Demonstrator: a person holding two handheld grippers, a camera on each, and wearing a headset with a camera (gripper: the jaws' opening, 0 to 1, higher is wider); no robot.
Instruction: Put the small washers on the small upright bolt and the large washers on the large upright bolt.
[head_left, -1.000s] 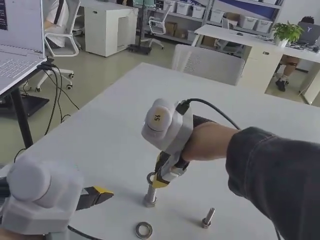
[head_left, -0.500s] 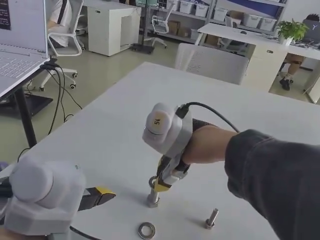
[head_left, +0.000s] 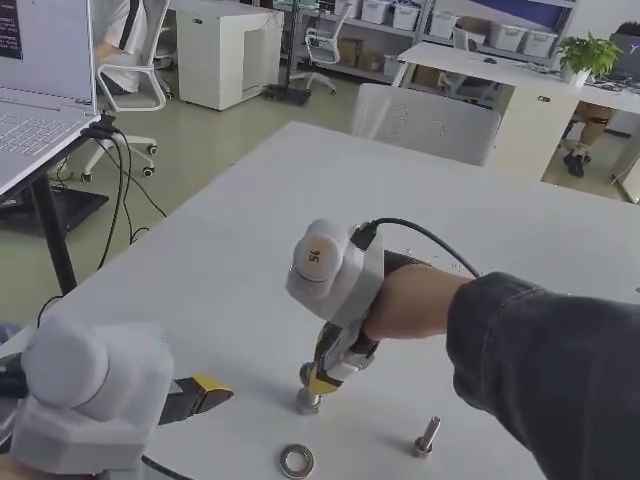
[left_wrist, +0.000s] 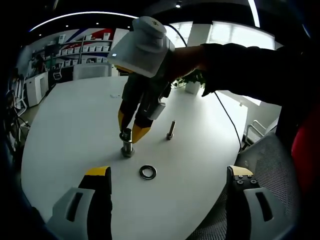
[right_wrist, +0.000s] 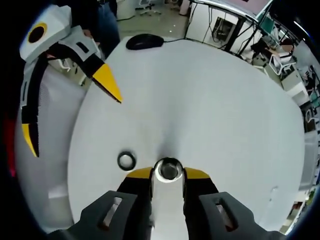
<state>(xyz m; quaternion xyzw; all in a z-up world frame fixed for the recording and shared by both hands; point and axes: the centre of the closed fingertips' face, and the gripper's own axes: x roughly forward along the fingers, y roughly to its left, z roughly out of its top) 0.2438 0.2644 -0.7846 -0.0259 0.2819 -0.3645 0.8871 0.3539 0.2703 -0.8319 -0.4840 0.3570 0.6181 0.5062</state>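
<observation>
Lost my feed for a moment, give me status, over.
Right tool shut on washer atop big bolt. Left tool open, empty. Spare washer on table, small bolt bare. Nothing in the way.

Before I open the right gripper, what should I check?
1. Right gripper shut on held washer: ok.
2. Held washer centred over large bolt: ok, by the right gripper view.
3. Held washer down past the bolt's tip: cannot tell.
4. Large bolt upright: ok.
5. Left gripper open, away from the bolt: ok.
6. Spare washer flat on table, beside the large bolt: ok.
</observation>
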